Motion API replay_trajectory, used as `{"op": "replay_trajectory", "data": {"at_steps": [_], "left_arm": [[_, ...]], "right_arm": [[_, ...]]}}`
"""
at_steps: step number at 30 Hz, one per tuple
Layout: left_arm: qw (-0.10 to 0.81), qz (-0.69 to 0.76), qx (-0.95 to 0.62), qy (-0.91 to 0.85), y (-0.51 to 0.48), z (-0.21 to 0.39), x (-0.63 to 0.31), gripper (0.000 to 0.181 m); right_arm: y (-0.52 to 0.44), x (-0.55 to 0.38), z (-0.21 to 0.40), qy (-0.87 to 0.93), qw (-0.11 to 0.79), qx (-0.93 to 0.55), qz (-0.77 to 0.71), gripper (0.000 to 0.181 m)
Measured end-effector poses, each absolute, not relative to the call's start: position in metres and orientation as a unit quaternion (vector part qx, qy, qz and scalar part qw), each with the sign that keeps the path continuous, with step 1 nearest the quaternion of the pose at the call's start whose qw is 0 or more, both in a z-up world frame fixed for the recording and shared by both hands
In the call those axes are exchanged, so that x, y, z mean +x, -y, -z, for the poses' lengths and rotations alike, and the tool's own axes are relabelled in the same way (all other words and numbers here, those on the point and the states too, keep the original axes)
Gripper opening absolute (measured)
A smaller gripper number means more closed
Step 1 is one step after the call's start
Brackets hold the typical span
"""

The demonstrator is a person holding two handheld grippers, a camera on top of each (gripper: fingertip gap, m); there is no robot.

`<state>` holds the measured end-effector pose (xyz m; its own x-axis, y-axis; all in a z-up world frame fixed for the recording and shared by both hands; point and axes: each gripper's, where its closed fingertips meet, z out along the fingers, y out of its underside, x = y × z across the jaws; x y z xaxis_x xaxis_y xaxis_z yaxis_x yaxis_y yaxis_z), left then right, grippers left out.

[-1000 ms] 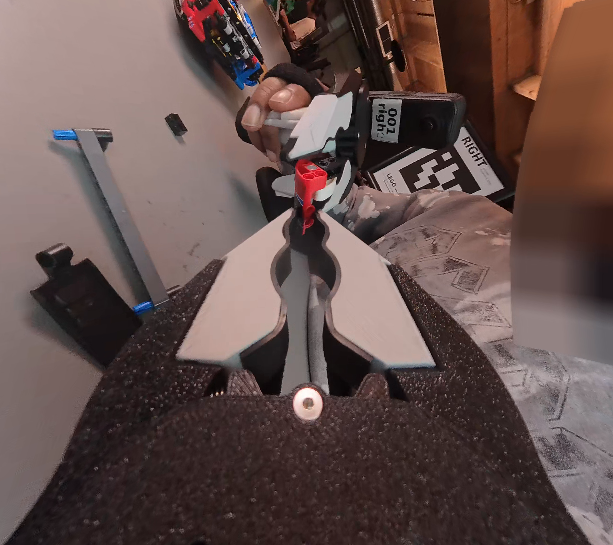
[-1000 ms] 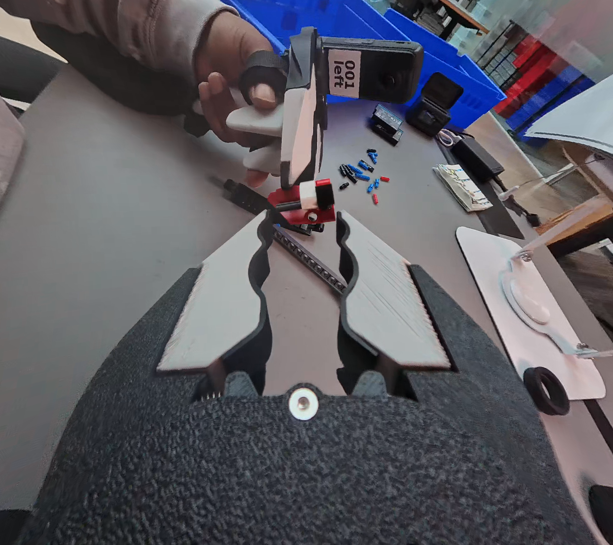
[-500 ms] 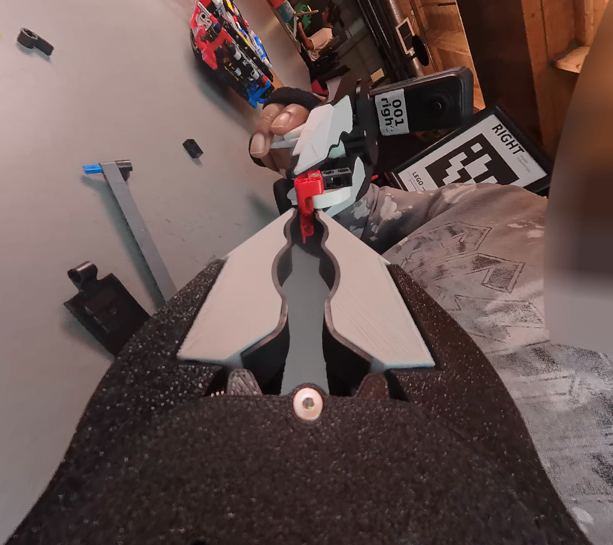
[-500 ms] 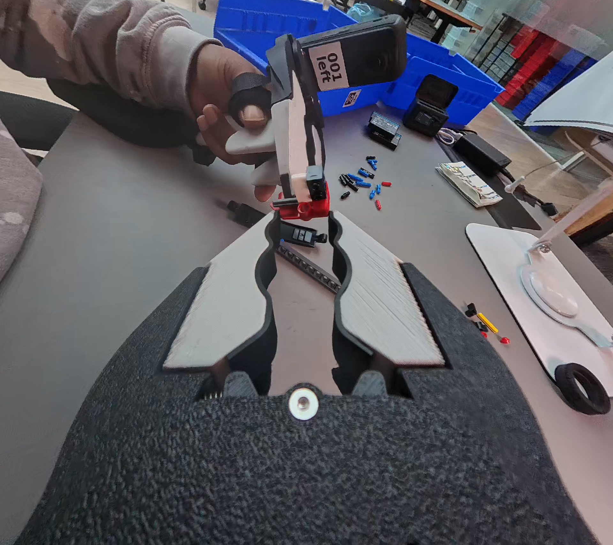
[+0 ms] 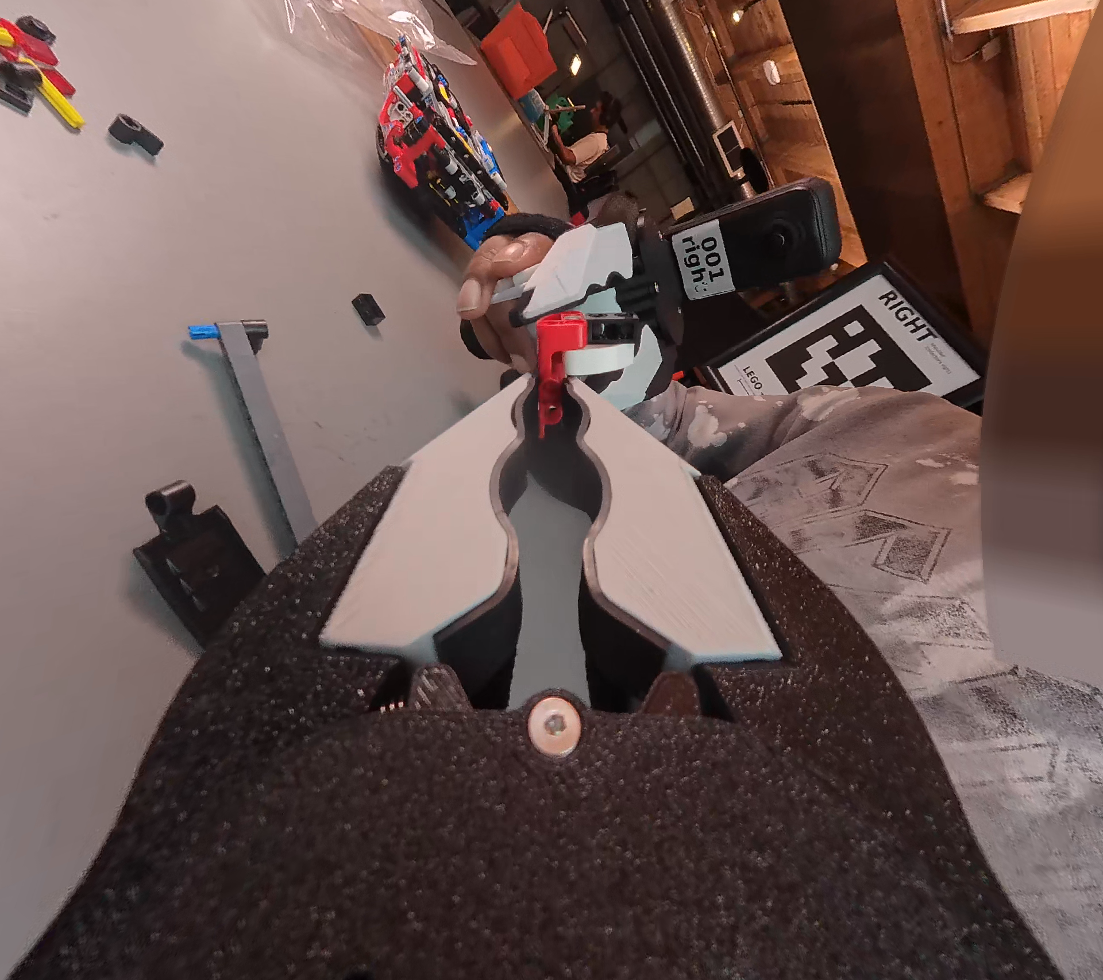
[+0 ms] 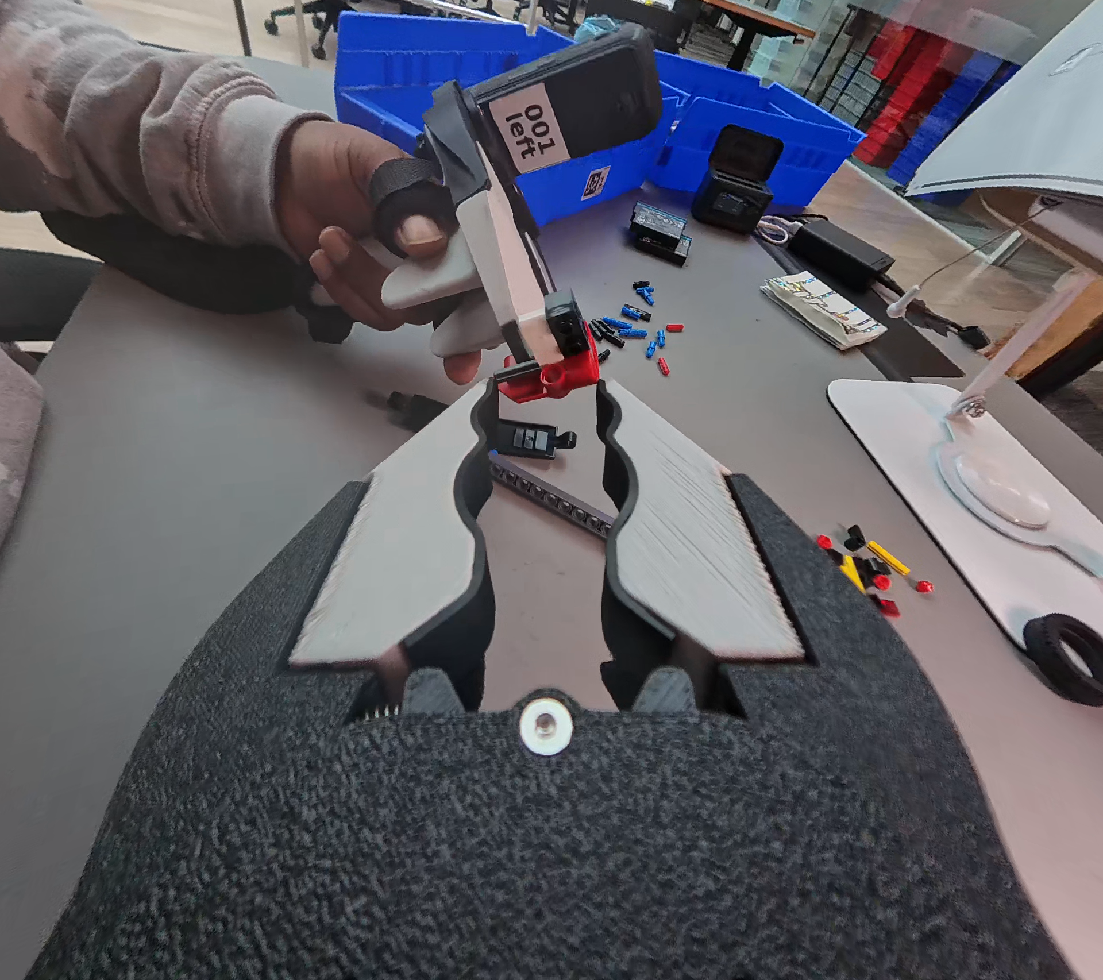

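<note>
My left gripper (image 5: 549, 391) is shut on the thin lower end of a small red brick piece (image 5: 559, 338) and holds it above the grey table (image 5: 119, 247). A short black holed piece (image 5: 609, 333) is joined to the red one. My right gripper (image 6: 544, 389) faces it, its two tips closed against the sides of the same red piece (image 6: 555, 375). In the right wrist view the left gripper (image 6: 537, 348) comes down from the upper left, with the black piece (image 6: 564, 322) at its tip. In the left wrist view the right gripper (image 5: 546, 339) is held by a hand.
Below lie a long grey beam (image 6: 555, 504) and a black clip piece (image 6: 531, 438). Small blue, black and red pins (image 6: 632, 324), blue bins (image 6: 418, 74), a white lamp base (image 6: 955, 474) and a black tyre (image 6: 1068, 665) are around. A red toy vehicle (image 5: 436, 157) and a black panel (image 5: 191, 557) sit left. The grippers are tip to tip, or close to it.
The right jaws have narrowed from wide apart onto the red piece. Both grippers have lifted and tilted together, so more of the table shows in both views.
</note>
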<state>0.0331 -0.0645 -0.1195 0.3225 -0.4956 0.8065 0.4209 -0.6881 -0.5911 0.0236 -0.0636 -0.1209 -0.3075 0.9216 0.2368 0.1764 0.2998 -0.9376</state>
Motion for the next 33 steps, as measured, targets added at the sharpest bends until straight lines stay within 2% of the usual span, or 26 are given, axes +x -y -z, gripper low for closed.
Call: {"op": "replay_trajectory", "data": {"at_steps": [2, 3, 7, 10, 12, 13, 23, 33], "left_arm": [[0.412, 0.563, -0.716, -0.034, 0.064, 0.118, 0.03, 0.005], [0.422, 0.554, -0.717, -0.036, 0.063, 0.117, 0.028, 0.006], [0.456, 0.515, -0.724, -0.054, 0.064, 0.112, 0.02, 0.005], [0.445, 0.537, -0.715, -0.041, 0.065, 0.11, 0.02, 0.004], [0.435, 0.553, -0.71, -0.034, 0.065, 0.11, 0.021, 0.004], [0.43, 0.56, -0.708, -0.032, 0.065, 0.111, 0.022, 0.004], [0.388, 0.614, -0.686, -0.026, 0.072, 0.111, 0.038, 0.004], [0.341, 0.653, -0.675, -0.044, 0.084, 0.112, 0.048, 0.004]], "right_arm": [[0.064, 0.021, 0.119, 0.662, 0.413, -0.425, -0.46, 0.032], [0.069, 0.022, 0.12, 0.661, 0.394, -0.426, -0.476, 0.012], [0.072, 0.016, 0.12, 0.625, 0.369, -0.456, -0.516, 0.007], [0.072, 0.015, 0.116, 0.632, 0.392, -0.44, -0.504, 0.013], [0.062, 0.015, 0.114, 0.644, 0.428, -0.432, -0.464, 0.037], [0.062, 0.017, 0.112, 0.65, 0.437, -0.422, -0.456, 0.041], [0.073, 0.023, 0.107, 0.672, 0.454, -0.377, -0.447, 0.033], [0.084, 0.03, 0.106, 0.685, 0.423, -0.35, -0.479, 0.028]]}}
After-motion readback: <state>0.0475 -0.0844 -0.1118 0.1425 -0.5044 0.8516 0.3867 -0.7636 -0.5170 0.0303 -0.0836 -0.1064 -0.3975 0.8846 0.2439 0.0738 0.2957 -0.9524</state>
